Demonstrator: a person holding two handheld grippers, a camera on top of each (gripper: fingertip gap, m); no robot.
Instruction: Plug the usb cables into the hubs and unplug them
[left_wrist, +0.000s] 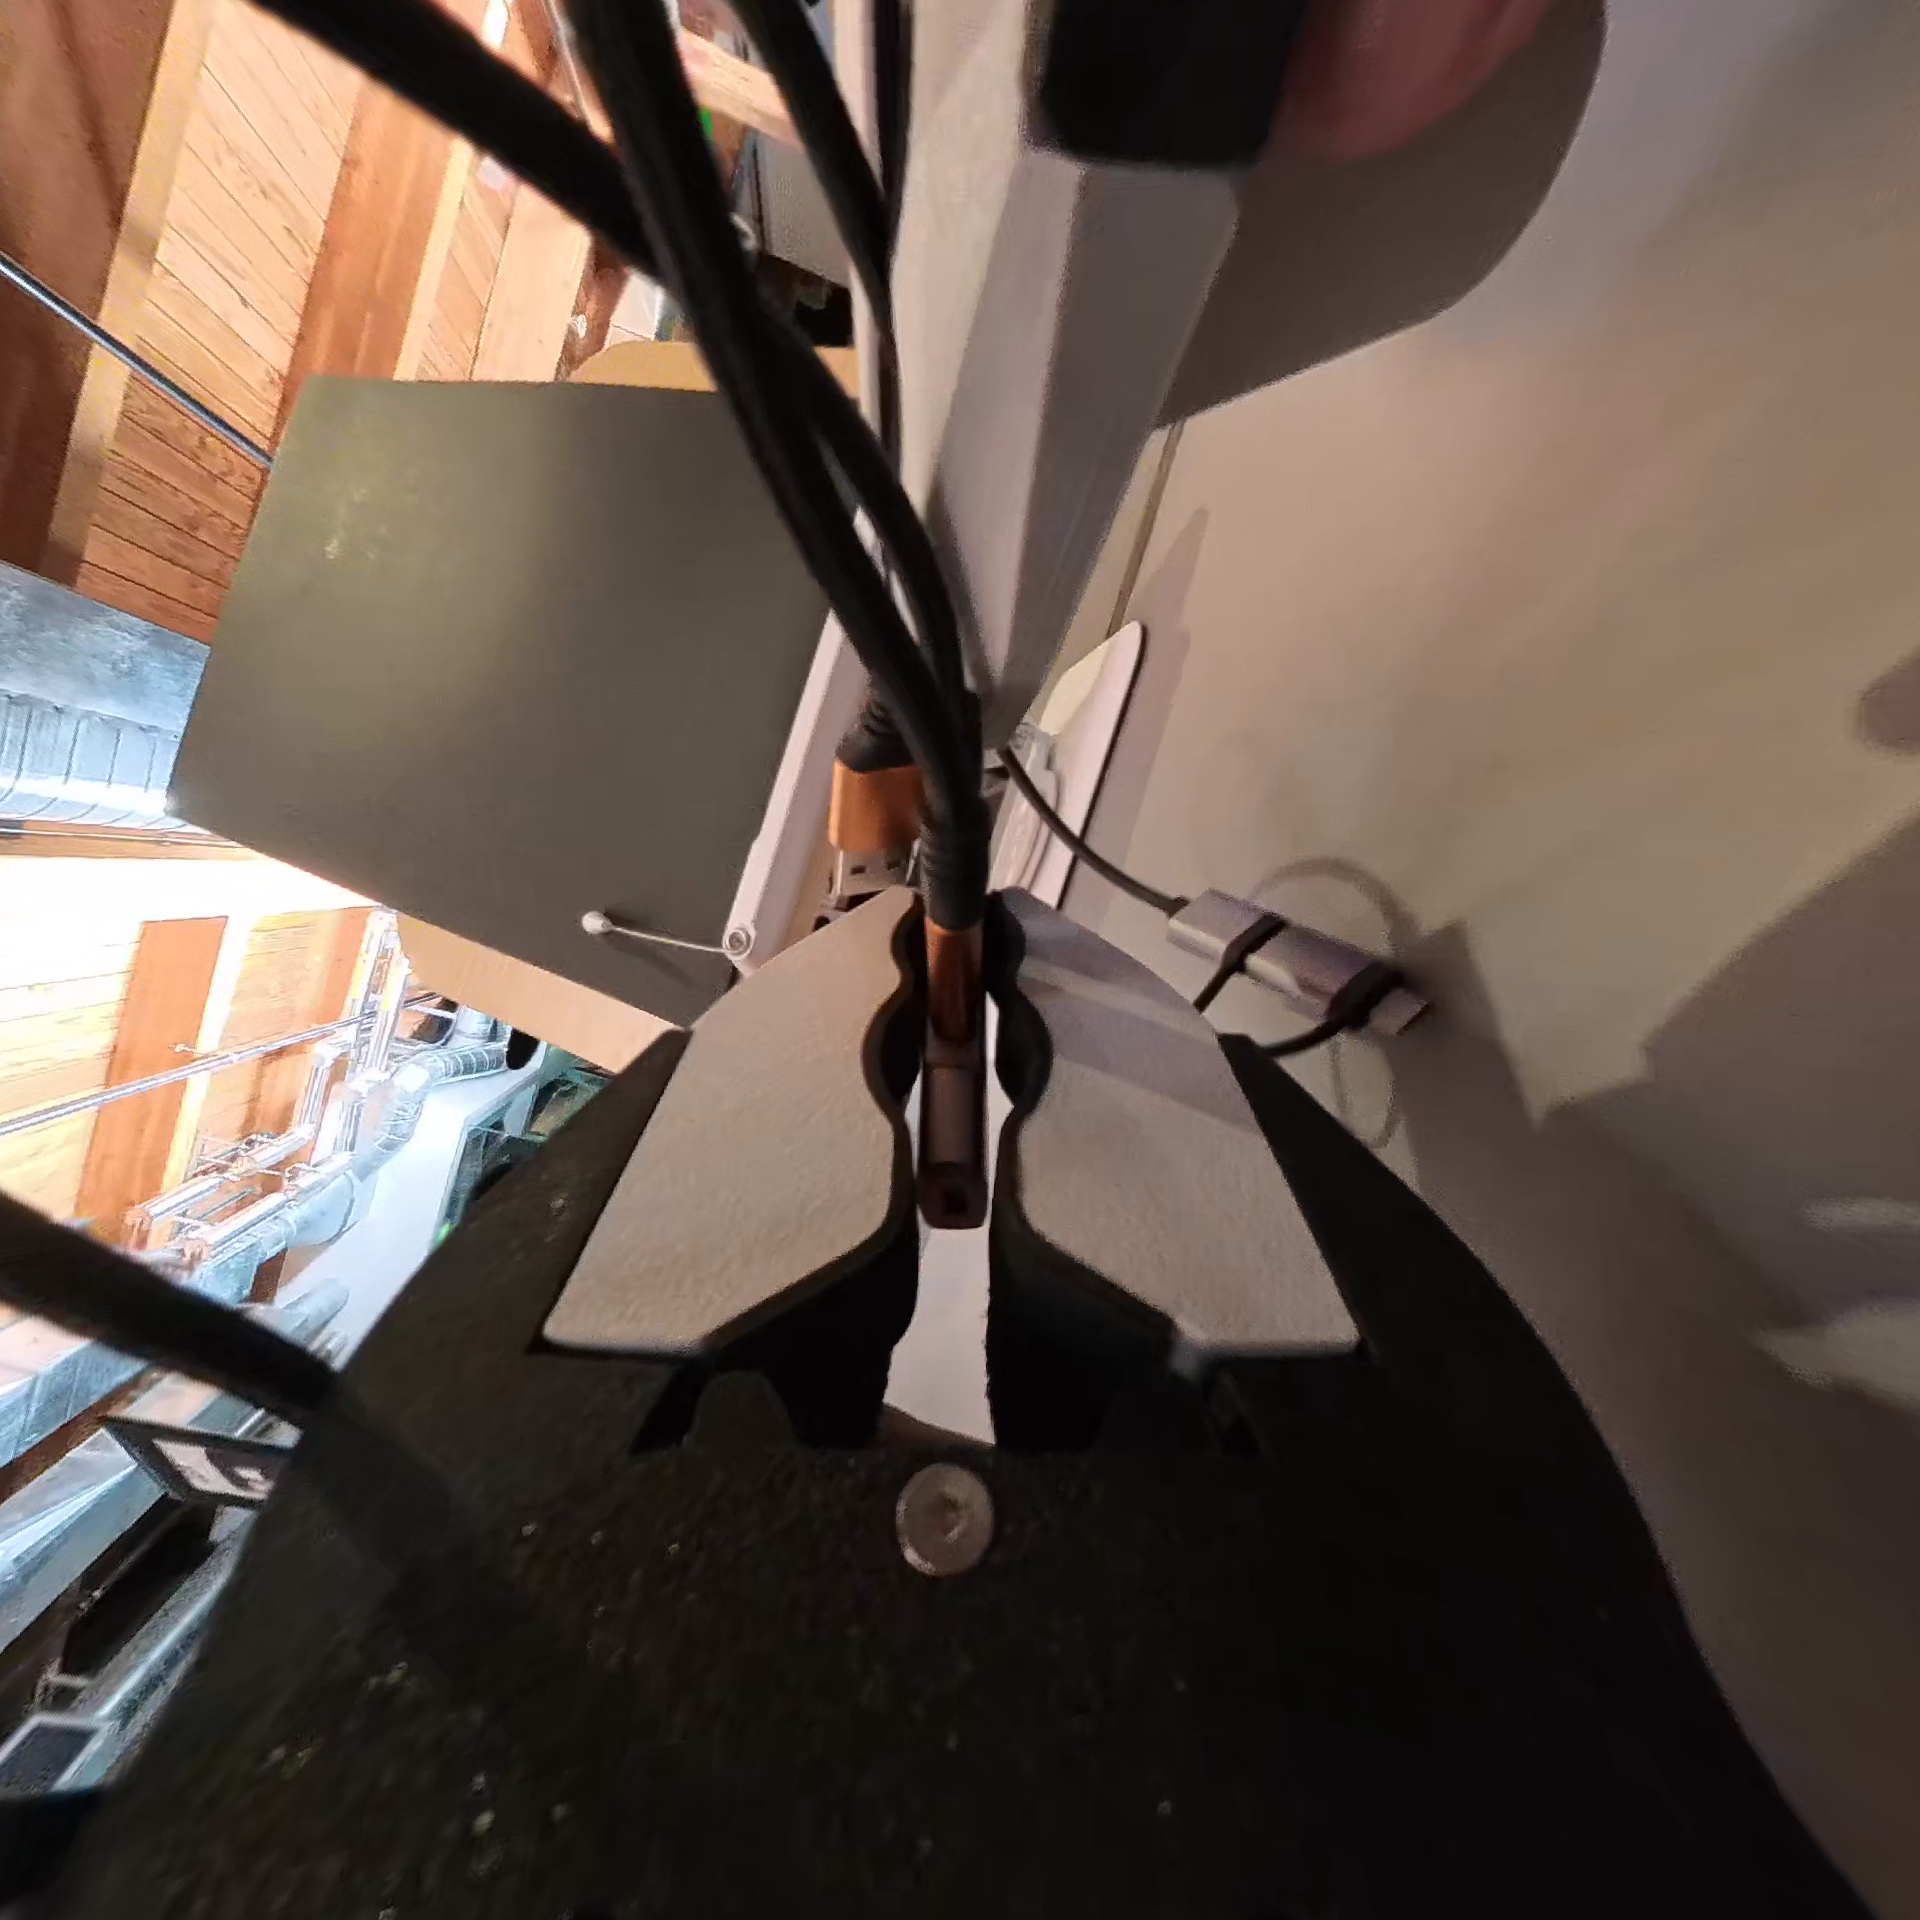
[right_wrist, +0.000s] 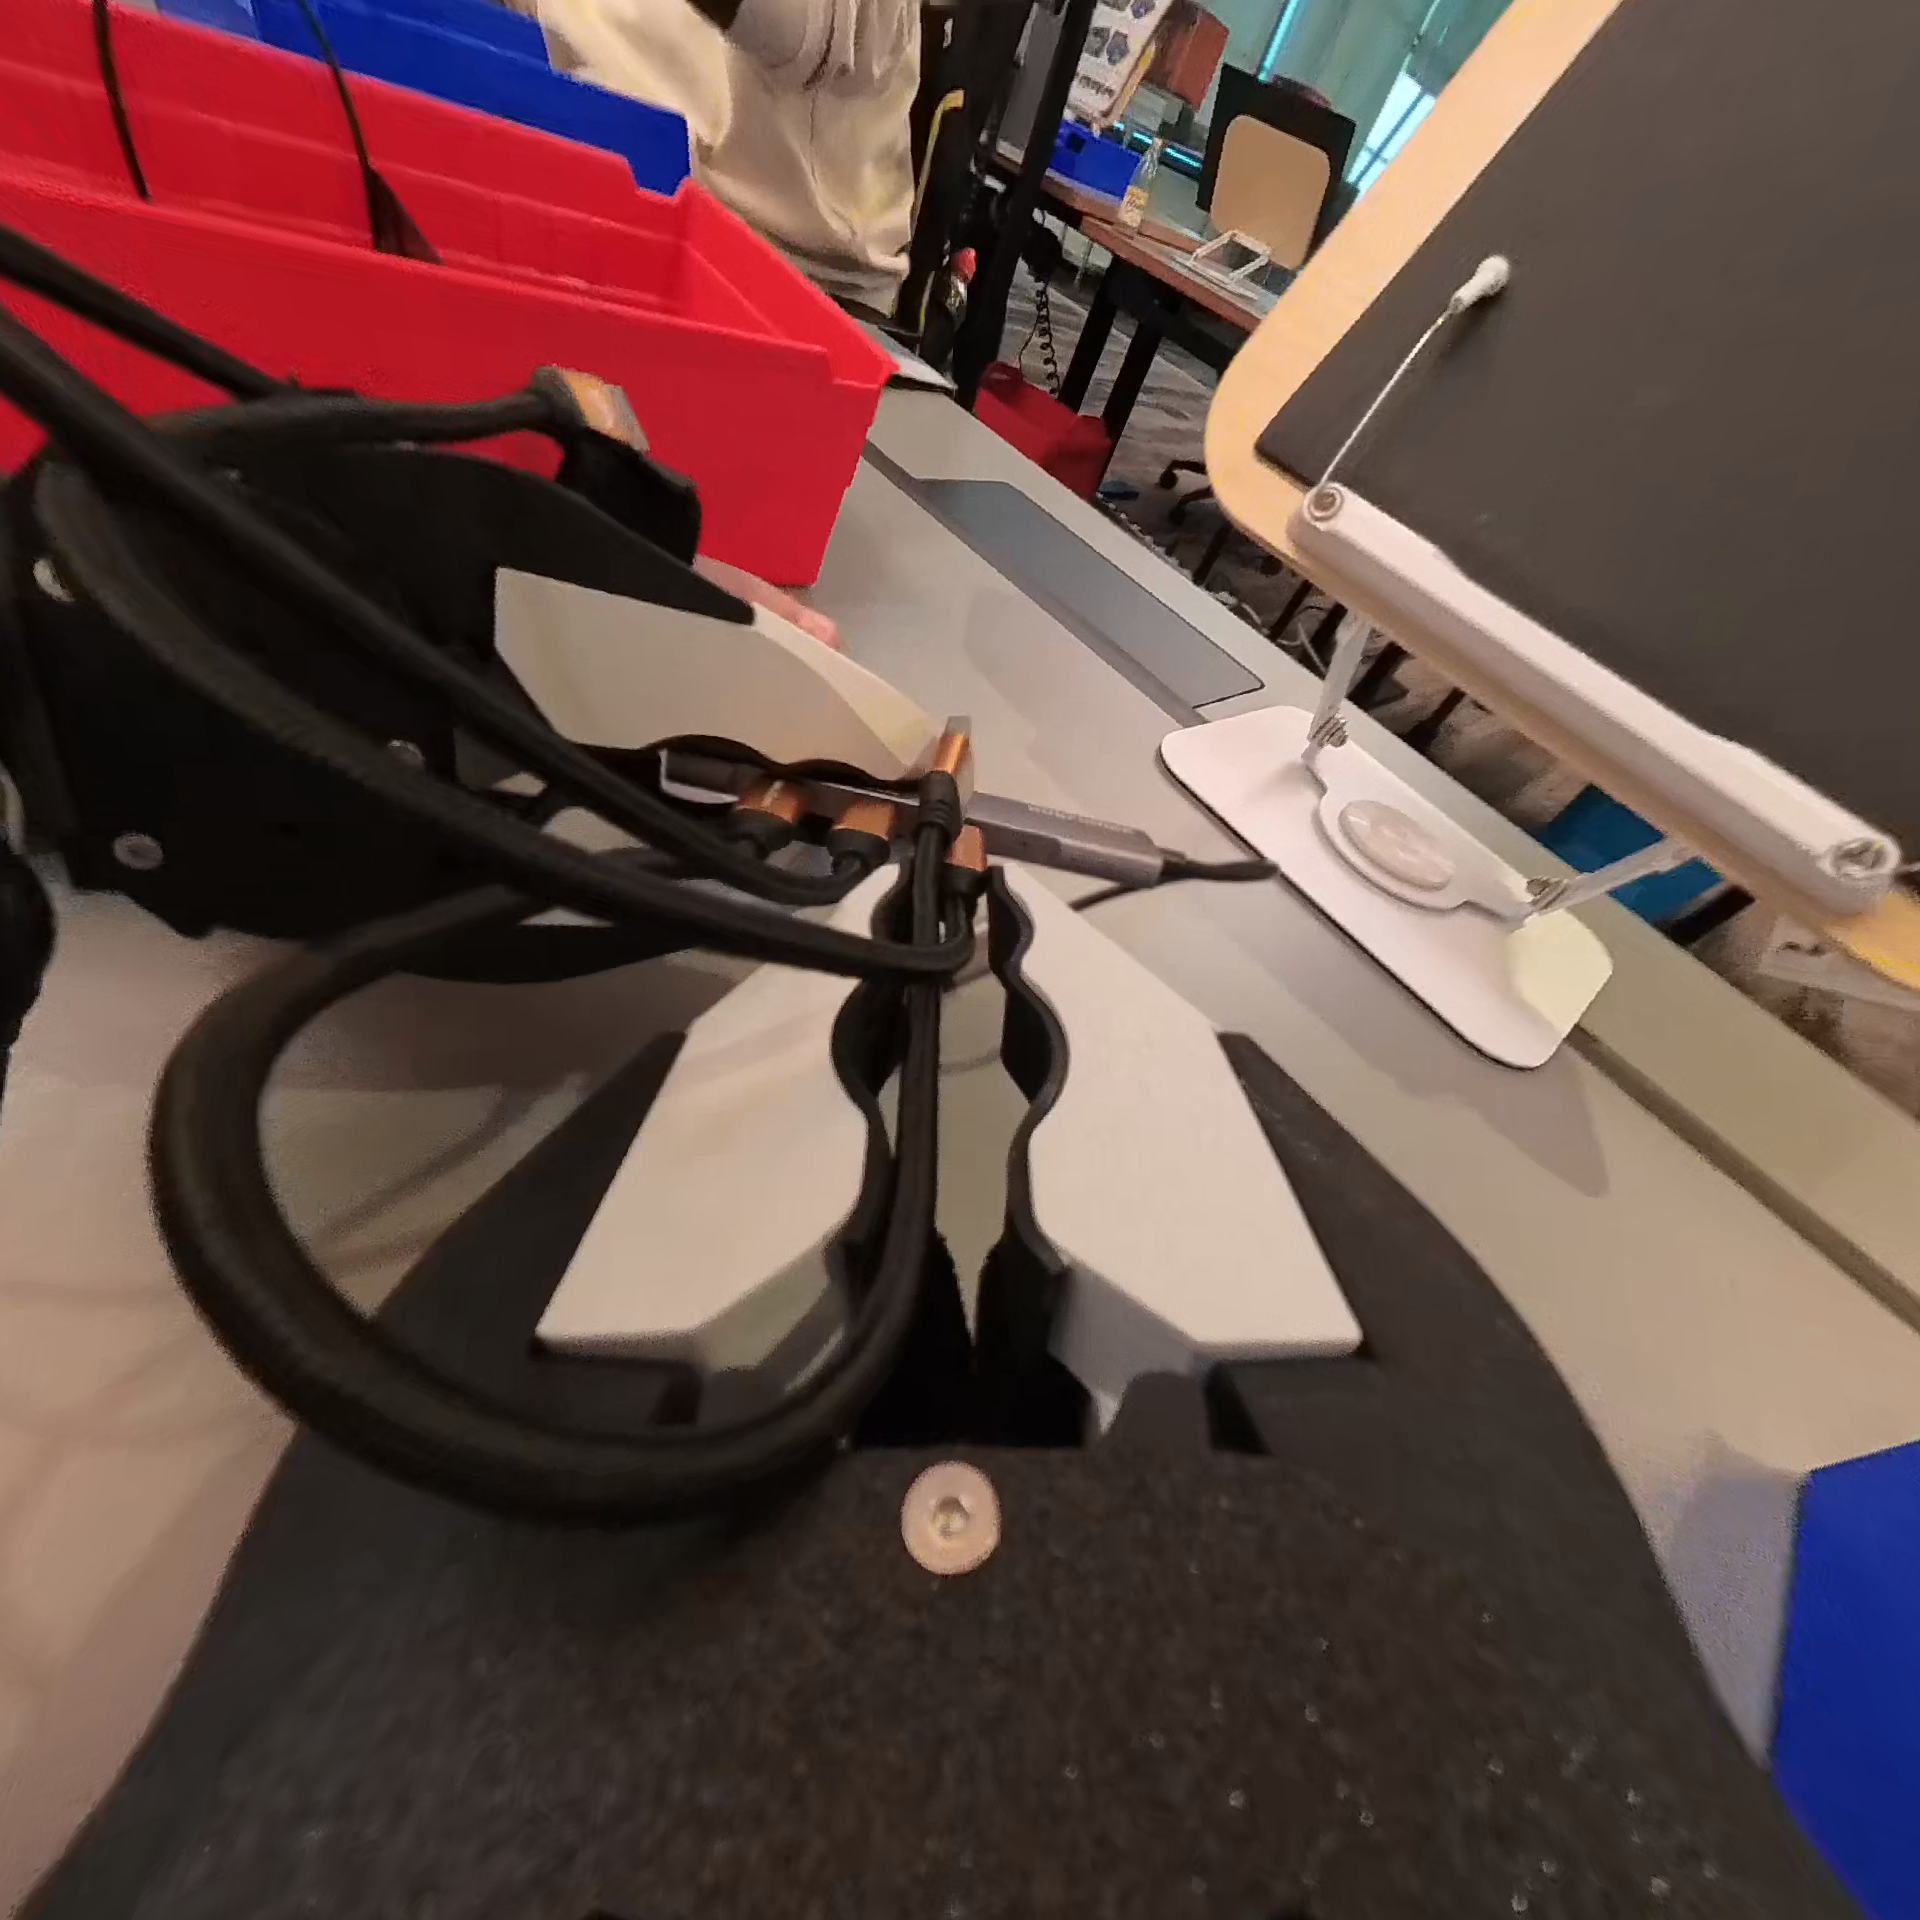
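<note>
In the left wrist view, my left gripper is shut on the copper-and-grey plug of a black braided cable, with the plug's end towards the camera. A second copper plug hangs just behind it. A grey hub lies on the table to the right. In the right wrist view, my right gripper is shut on a bundle of black cables that loops off to the left. The left gripper's finger sits just above the hub and several copper plugs.
Red bins and a blue bin stand at the back left. A white stand holds a tilted black panel on the right of the grey table. A person in light clothing stands behind. Some 4 cm of space lies between my two pairs of fingers.
</note>
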